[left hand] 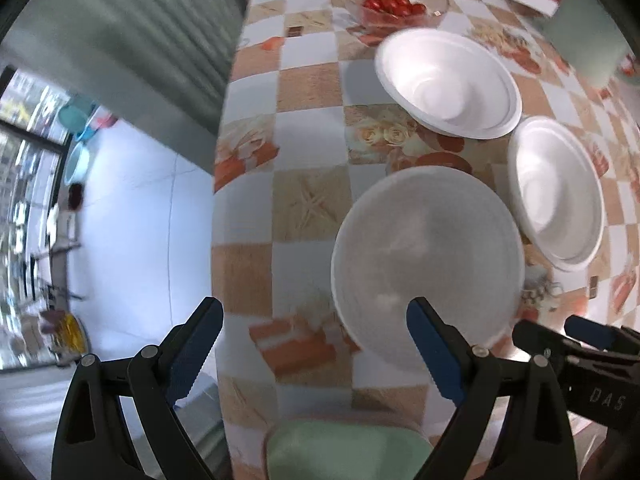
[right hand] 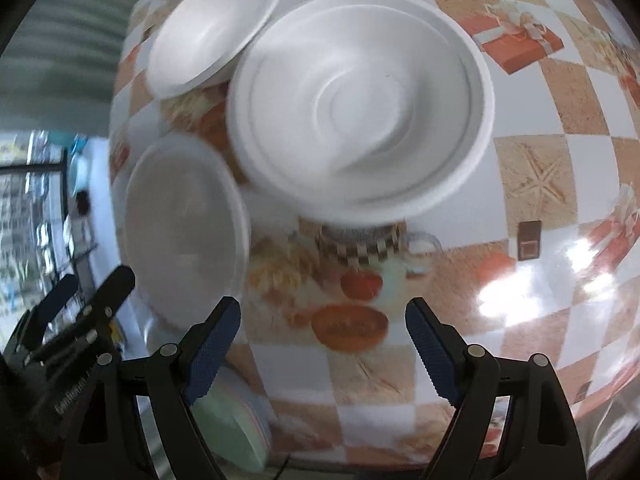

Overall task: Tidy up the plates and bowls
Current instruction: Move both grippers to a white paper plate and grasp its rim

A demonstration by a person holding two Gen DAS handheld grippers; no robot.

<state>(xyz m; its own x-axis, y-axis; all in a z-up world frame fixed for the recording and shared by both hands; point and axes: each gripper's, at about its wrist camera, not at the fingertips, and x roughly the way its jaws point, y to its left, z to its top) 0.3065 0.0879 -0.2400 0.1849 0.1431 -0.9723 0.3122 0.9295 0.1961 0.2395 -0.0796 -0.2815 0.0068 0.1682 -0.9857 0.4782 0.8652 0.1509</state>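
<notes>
A flat white foam plate [left hand: 428, 264] lies on the checkered tablecloth near the front edge; it also shows in the right wrist view [right hand: 184, 224]. A white foam bowl [left hand: 448, 80] sits farther back, also in the right wrist view [right hand: 216, 28]. A nested stack of white bowls [left hand: 560, 192] sits to the right, large in the right wrist view [right hand: 360, 100]. My left gripper [left hand: 316, 344] is open and empty, its right finger over the plate's near rim. My right gripper [right hand: 324, 344] is open and empty above the table in front of the stacked bowls.
A clear container of red tomatoes [left hand: 394, 6] stands at the table's far side. A pale green stool seat [left hand: 344, 448] sits below the table's front edge. The table's left edge [left hand: 218, 208] drops to a white floor. The right gripper's body [left hand: 580, 352] is close beside my left.
</notes>
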